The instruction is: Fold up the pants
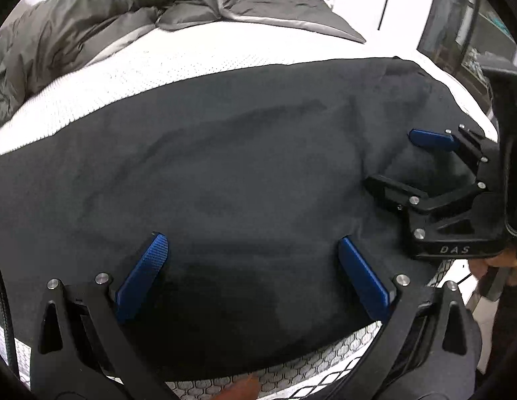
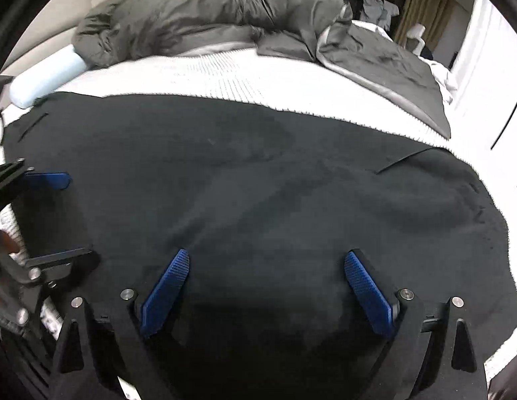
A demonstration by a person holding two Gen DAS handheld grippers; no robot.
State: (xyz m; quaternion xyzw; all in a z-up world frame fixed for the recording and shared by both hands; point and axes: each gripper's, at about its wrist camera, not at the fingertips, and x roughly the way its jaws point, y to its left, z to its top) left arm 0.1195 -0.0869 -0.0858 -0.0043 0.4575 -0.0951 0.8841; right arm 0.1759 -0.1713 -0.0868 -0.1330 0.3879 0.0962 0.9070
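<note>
Black pants [image 1: 225, 166] lie spread flat across the white mattress, filling most of both views [image 2: 258, 183]. My left gripper [image 1: 251, 243] hovers low over the near part of the cloth, its blue pads wide apart with nothing between them. My right gripper [image 2: 268, 260] stands open the same way above the pants near the bed's front edge. In the left wrist view the right gripper [image 1: 398, 160] shows at the far right, open over the cloth. In the right wrist view the left gripper [image 2: 71, 213] shows at the left edge, also open.
A rumpled grey duvet [image 2: 208, 13] lies along the back of the bed. A pale blue bolster [image 2: 45, 80] sits at the far left. The white mattress [image 1: 158, 63] is bare between pants and duvet. A person's hand [image 1: 491, 263] holds the right gripper.
</note>
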